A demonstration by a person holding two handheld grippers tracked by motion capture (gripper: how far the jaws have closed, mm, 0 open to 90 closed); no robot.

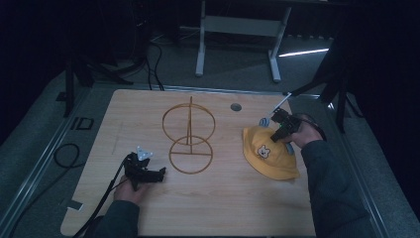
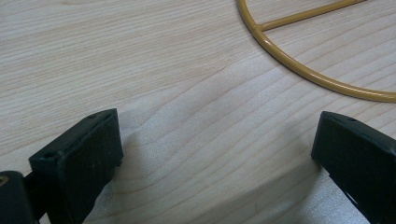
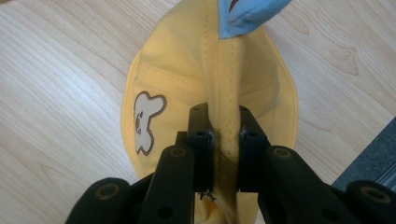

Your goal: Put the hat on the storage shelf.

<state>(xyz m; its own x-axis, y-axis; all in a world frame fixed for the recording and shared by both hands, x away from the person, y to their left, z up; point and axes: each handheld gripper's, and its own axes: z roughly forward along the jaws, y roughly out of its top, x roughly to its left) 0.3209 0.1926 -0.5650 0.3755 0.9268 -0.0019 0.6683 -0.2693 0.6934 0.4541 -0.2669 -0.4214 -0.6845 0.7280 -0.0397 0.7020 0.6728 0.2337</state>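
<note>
A yellow child's hat (image 1: 267, 153) with a bear patch (image 3: 145, 122) and a blue lining lies at the right of the wooden table (image 1: 223, 208). My right gripper (image 1: 280, 130) is shut on a pinched fold of the hat's crown (image 3: 224, 135), the cloth squeezed between both pads. A gold wire stand (image 1: 189, 141) with two rings rises at the table's middle. My left gripper (image 1: 157, 173) rests low at the front left, open, with bare wood between its fingers (image 2: 84, 158). Part of the stand's base ring (image 2: 308, 74) lies just ahead of it.
A round grey grommet (image 1: 236, 106) is set in the table's far side. Cables (image 1: 67, 153) trail on the floor to the left. A white desk frame (image 1: 237, 29) stands beyond the table. The table's right edge (image 3: 369, 158) is close to the hat.
</note>
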